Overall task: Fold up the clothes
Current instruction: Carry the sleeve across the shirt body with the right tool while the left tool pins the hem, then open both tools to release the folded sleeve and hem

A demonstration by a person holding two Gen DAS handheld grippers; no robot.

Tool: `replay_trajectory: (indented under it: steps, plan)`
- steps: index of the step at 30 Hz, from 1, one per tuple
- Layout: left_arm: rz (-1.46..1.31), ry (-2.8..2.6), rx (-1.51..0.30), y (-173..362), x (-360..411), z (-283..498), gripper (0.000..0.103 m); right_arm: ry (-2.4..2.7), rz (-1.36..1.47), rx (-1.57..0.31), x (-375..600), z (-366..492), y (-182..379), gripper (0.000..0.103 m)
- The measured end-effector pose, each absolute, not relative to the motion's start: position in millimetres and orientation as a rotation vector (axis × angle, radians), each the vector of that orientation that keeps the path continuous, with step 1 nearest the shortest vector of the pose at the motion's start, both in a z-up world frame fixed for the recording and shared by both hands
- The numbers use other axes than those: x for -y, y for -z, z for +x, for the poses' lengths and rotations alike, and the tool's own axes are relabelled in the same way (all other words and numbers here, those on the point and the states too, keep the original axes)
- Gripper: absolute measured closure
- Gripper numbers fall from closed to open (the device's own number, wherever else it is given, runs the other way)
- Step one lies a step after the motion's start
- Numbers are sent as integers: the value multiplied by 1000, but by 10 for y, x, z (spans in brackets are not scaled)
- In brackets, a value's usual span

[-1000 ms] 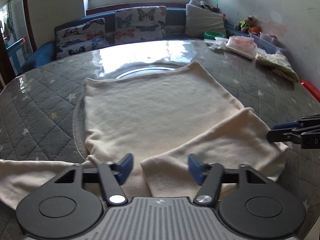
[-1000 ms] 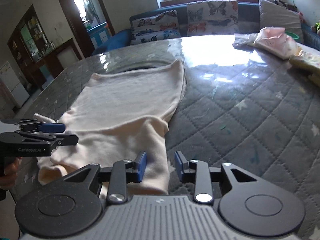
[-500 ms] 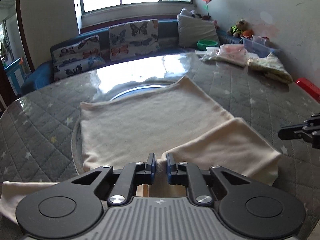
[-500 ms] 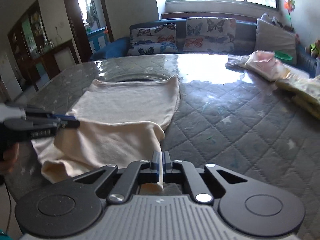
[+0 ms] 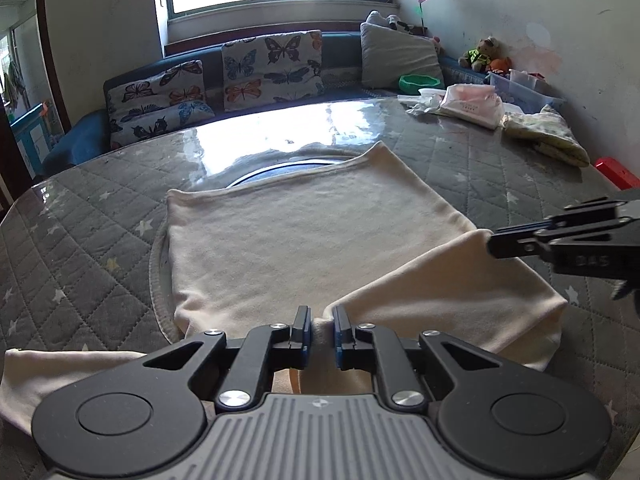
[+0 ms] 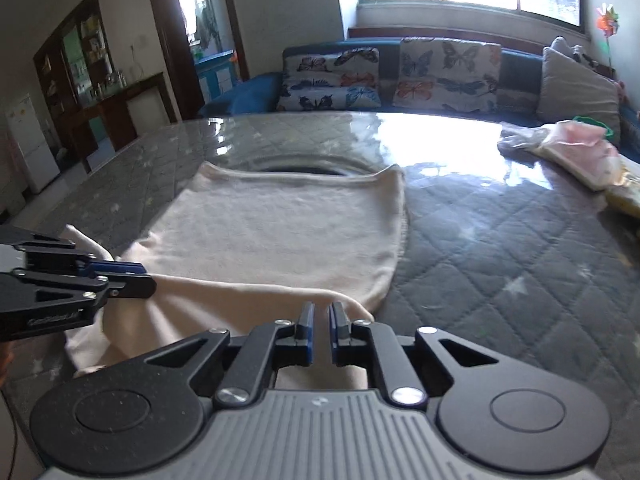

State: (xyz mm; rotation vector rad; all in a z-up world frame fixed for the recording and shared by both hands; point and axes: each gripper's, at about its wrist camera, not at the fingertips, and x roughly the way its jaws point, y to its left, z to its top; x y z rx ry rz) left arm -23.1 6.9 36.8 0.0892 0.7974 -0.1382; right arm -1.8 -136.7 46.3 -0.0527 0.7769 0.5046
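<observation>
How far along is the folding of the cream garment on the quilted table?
Done: the cream garment lies spread flat on the quilted table, one sleeve folded across. In hand: the left hand-held gripper and right hand-held gripper each pinch its near edge. Left: carrying that edge over toward the far hem.

One cream garment (image 5: 304,240), two hand-held grippers (left (image 5: 319,333), right (image 6: 321,333)), three butterfly cushions (image 5: 272,68).

The garment (image 5: 296,248) lies flat mid-table (image 5: 500,168), its near part folded over. Behind the table sits a sofa (image 5: 80,136) with 3 cushions (image 5: 272,68). Far right on the table: a clothes pile (image 5: 472,106).
</observation>
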Motion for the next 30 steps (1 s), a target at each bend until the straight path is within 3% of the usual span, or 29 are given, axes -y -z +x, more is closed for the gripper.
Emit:
replay_trajectory:
  steps: [7, 16, 23, 25, 30]
  plan:
    - [76, 128, -842, -248, -90, -168, 85, -465, -104, -787, 1277, 8, -370, 96]
    - [75, 121, -850, -222, -90, -177, 81, -490, -141, -768, 1200, -125, -438, 90]
    - [65, 129, -848, -216, -111, -169, 82, -679, -161, -780, 904, -383, -504, 78]
    - [62, 130, -847, -220, -115, -172, 82, -737, -177, -787, 786, -457, -495, 69]
    - [47, 133, -846, -232, -144, -176, 81, -828, -235, -795, 478, -584, -409, 65]
